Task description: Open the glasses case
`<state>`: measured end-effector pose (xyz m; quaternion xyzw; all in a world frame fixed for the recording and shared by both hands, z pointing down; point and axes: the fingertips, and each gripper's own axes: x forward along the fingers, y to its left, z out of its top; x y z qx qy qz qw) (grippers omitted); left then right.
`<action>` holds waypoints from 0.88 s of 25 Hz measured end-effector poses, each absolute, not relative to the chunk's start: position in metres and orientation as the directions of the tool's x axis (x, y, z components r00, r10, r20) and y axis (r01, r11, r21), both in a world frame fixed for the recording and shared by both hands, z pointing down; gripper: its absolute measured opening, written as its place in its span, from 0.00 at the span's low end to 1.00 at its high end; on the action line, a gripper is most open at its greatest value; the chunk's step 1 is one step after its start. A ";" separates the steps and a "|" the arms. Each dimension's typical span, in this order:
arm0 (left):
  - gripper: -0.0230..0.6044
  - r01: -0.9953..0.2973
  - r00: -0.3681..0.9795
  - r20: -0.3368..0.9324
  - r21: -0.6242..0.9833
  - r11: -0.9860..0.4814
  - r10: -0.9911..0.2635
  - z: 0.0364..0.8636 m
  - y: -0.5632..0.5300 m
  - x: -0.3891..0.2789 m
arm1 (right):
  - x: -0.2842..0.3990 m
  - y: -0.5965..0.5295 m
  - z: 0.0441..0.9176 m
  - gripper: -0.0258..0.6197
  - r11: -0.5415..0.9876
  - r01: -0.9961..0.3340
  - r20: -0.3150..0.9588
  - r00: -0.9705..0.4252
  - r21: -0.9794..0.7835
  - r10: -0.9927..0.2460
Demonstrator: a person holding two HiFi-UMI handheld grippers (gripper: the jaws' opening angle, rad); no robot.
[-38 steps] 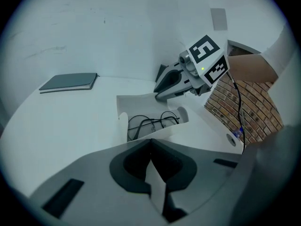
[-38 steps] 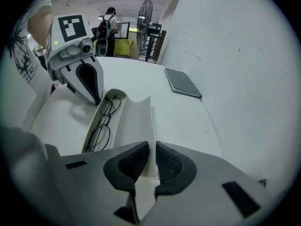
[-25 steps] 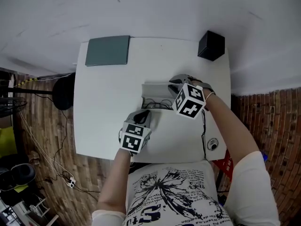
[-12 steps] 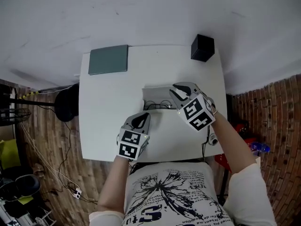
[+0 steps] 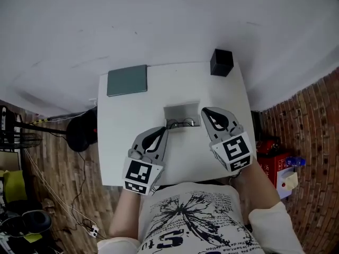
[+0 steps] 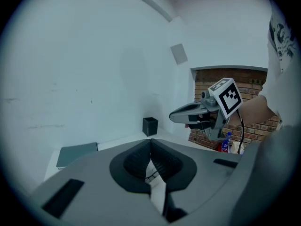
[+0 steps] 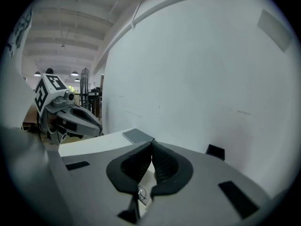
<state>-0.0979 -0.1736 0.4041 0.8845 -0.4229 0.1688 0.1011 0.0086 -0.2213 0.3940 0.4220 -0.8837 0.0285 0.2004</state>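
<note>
Seen from above: plain white wall point(image 5: 159, 20) across the top half, wood planking point(image 5: 53, 157) at left, brick point(image 5: 307, 126) at right

Against the wall, a white table point(image 5: 127, 126), smooth and hard-looking, likely to let a light thing slide

Above the table's near edge, left gripper point(image 5: 162, 130) and right gripper point(image 5: 207, 112), well apart from each other, both pointing toward the wall. Both closed tip to tip and holding nothing, with only table and a bit of lens showing through the gap beneath the tips

At the far left corner, a flat grey pad point(image 5: 127, 80)

At mid-table, a grey case point(image 5: 181, 111), lying between the two grippers and just beyond their tips, touched by neither. Lid up at the back, so already open by the look of it. Probably a rigid shell: light, stiff, smooth-sided, apt to skid on the table or swing shut at the hinge. Best taken by the front lip of the lid with one gripper, base pinned down by the other

At the far right corner, a small black box point(image 5: 221, 62), well clear of the case

In the open tray, thin dark glasses point(image 5: 183, 124), fragile, best kept clear of the pads
</note>
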 end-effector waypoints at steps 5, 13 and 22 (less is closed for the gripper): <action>0.06 -0.777 0.608 0.248 -0.012 -0.630 -0.754 0.351 -0.162 -0.106 | 0.016 -0.193 0.367 0.06 0.595 -0.796 0.287 -0.546 0.115 -0.787; 0.06 -0.807 0.589 0.083 -0.006 -0.591 -0.804 0.305 -0.145 -0.128 | 0.023 -0.167 0.343 0.06 0.549 -0.826 0.194 -0.523 0.127 -0.830; 0.06 -0.826 0.559 0.105 -0.019 -0.563 -0.823 0.309 -0.141 -0.142 | 0.014 -0.163 0.334 0.06 0.562 -0.811 0.175 -0.536 0.165 -0.826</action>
